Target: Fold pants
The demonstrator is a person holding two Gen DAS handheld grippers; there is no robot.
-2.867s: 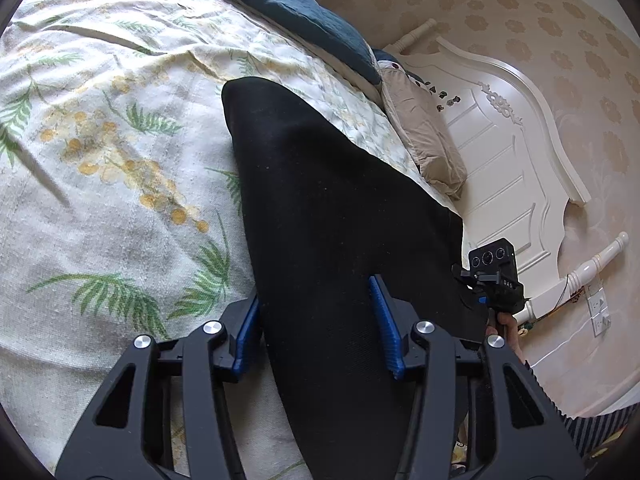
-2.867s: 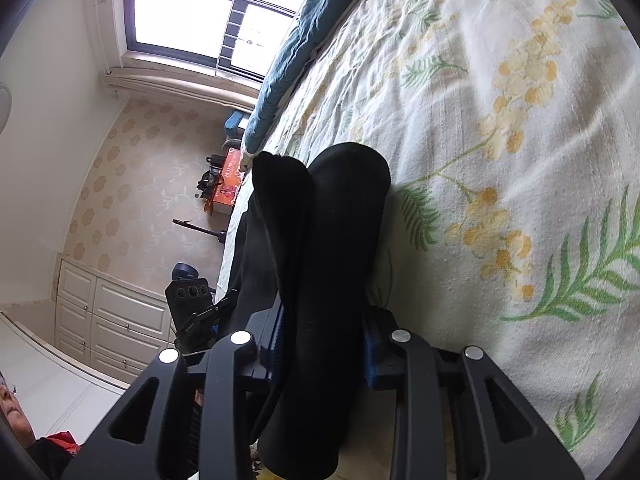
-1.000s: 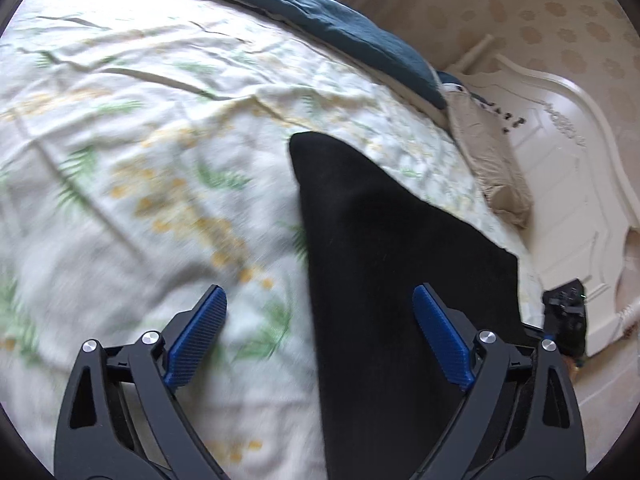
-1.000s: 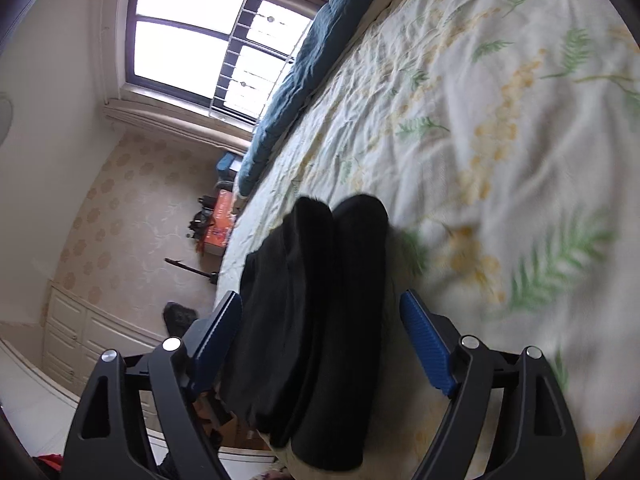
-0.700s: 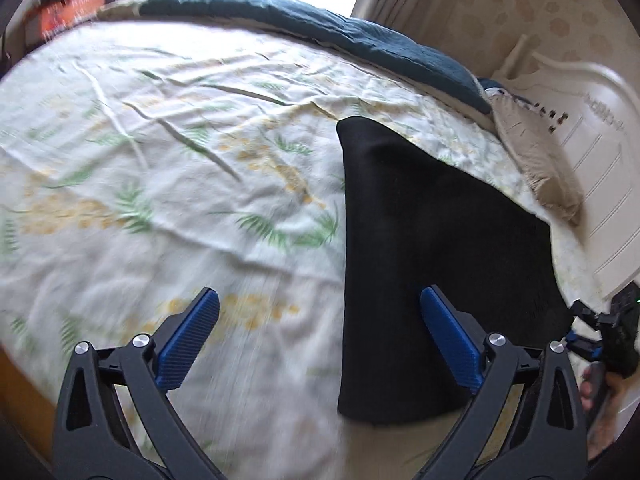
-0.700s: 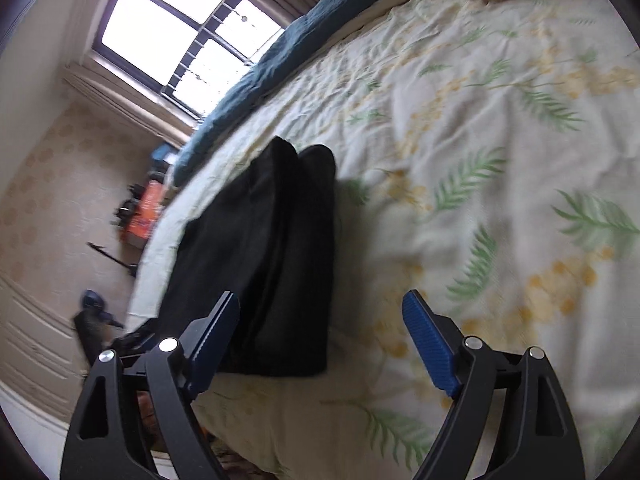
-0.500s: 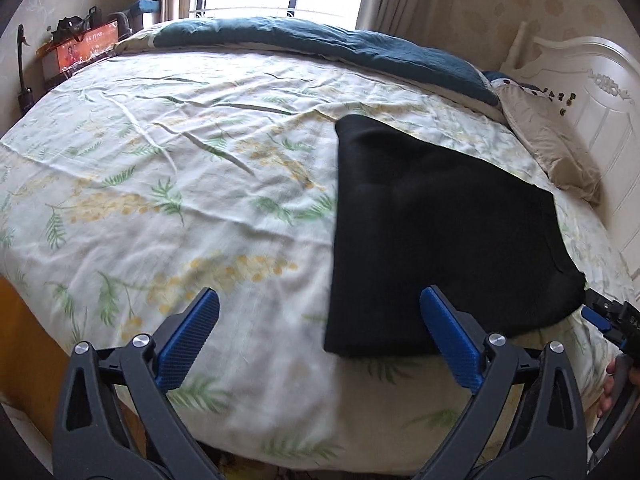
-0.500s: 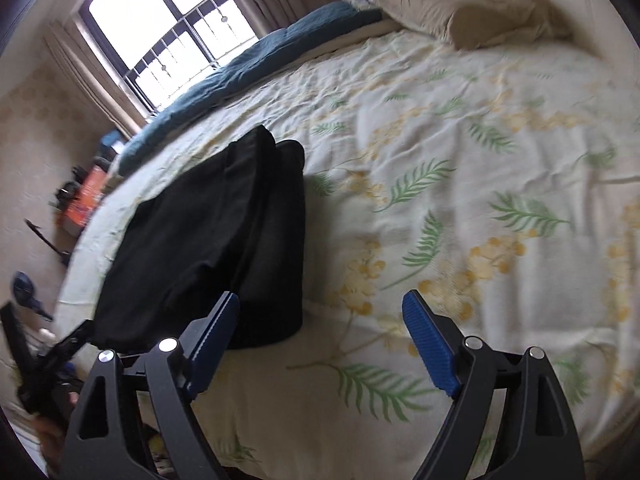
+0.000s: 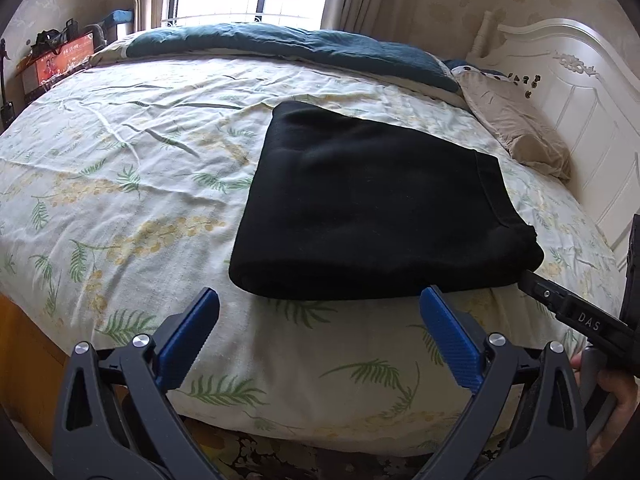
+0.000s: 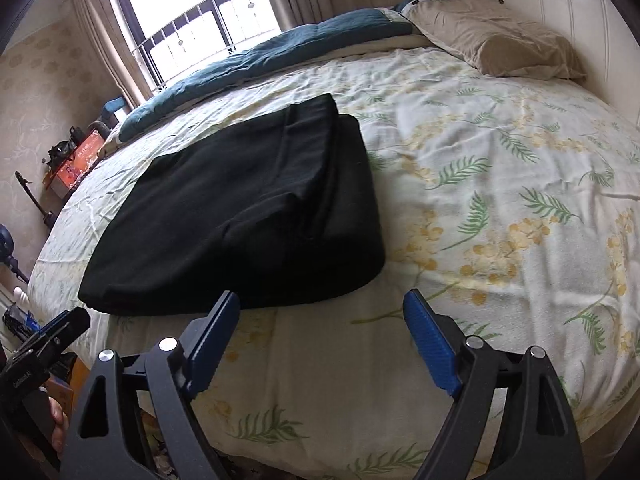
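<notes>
The black pants [image 9: 368,204] lie folded into a thick rectangle on the floral bed sheet [image 9: 120,200], near the bed's front edge. They also show in the right wrist view [image 10: 248,216], with stacked layers visible at the right side. My left gripper [image 9: 320,320] is open and empty, held back just in front of the pants' near edge. My right gripper [image 10: 320,328] is open and empty, held back off the pants' near right corner. Neither gripper touches the fabric.
A dark teal duvet [image 9: 288,44] lies along the far side under the window. A beige pillow [image 9: 516,136] rests by the white headboard [image 9: 576,92]. A small stand with an orange box [image 9: 60,64] is at the far left. The bed's front edge [image 9: 320,432] lies below my grippers.
Both grippers opened, let go of the pants and pulled back away from the bed. The folded pants stay lying flat on the sheet.
</notes>
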